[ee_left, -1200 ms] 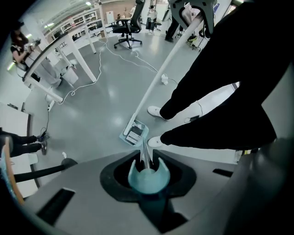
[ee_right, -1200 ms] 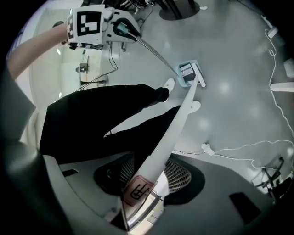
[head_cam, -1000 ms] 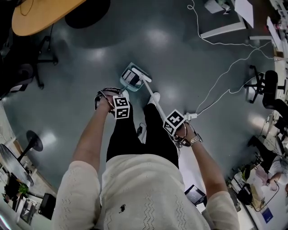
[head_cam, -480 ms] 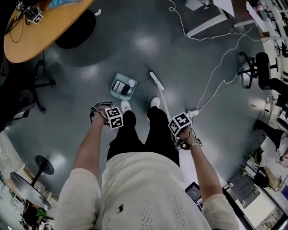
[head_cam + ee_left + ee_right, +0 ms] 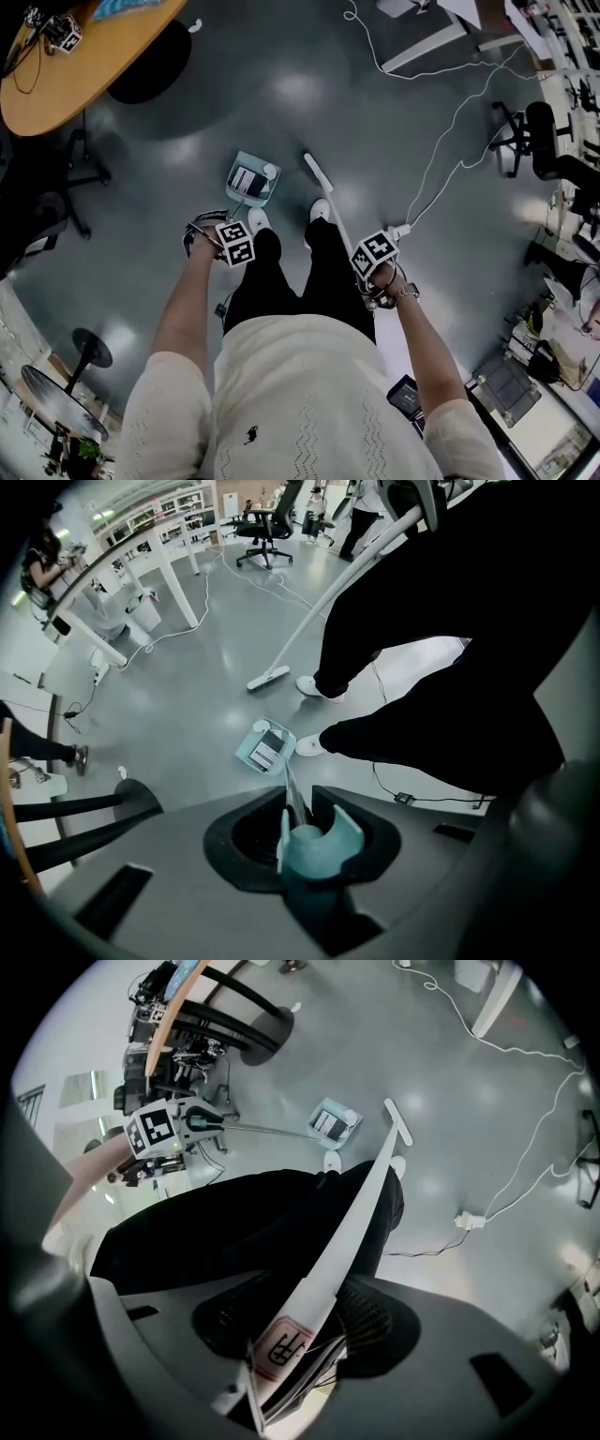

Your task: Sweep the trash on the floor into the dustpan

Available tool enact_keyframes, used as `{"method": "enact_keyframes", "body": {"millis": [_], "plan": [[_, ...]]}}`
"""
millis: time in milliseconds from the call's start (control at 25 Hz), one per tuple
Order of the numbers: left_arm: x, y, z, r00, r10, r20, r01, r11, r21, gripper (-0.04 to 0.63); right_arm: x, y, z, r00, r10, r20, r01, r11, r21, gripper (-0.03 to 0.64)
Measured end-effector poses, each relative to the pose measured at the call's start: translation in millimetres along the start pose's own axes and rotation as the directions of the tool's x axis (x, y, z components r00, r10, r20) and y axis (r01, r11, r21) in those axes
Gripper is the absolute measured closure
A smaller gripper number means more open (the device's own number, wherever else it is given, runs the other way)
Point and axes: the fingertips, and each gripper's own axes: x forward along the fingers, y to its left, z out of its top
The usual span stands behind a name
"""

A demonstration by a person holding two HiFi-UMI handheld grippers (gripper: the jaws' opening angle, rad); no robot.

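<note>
Currently, the dustpan (image 5: pixel 251 178) is being held down at the floor (image 5: pixel 159 197) ahead of the left hand-held gripper (image 5: pixel 305 834), which is clamping its handle. Trash (image 5: pixel 270 749) is lying inside. The broom (image 5: pixel 361 1208) is being gripped by the right hand-held gripper (image 5: pixel 292 1352), with its head just beside the dustpan, presumably ready for sweeping.

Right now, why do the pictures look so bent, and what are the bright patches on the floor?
Head view: light reflects as pale patches on the glossy floor. Left gripper view: wide lens, dark corners; the dustpan handle close up is soft, the dustpan sharper. Right gripper view: the same lens makes the broom handle look bowed.
</note>
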Motion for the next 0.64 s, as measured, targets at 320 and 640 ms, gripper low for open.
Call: {"method": "enact_keyframes", "body": {"millis": [320,640], "plan": [[0.5,3.9,-2.0,1.000,0.009,-0.009,-0.009,1.000,-0.018,0.503,-4.6,-1.5,4.4,0.994,-0.102,-0.026,0.099,0.990,-0.097,0.414],[3.5,8.2,-6.8,1.000,0.001,-0.008,-0.002,0.998,-0.059,0.503,-3.0,-1.7,8.3,0.990,-0.126,-0.056,0.119,0.986,-0.117,0.414]]}}
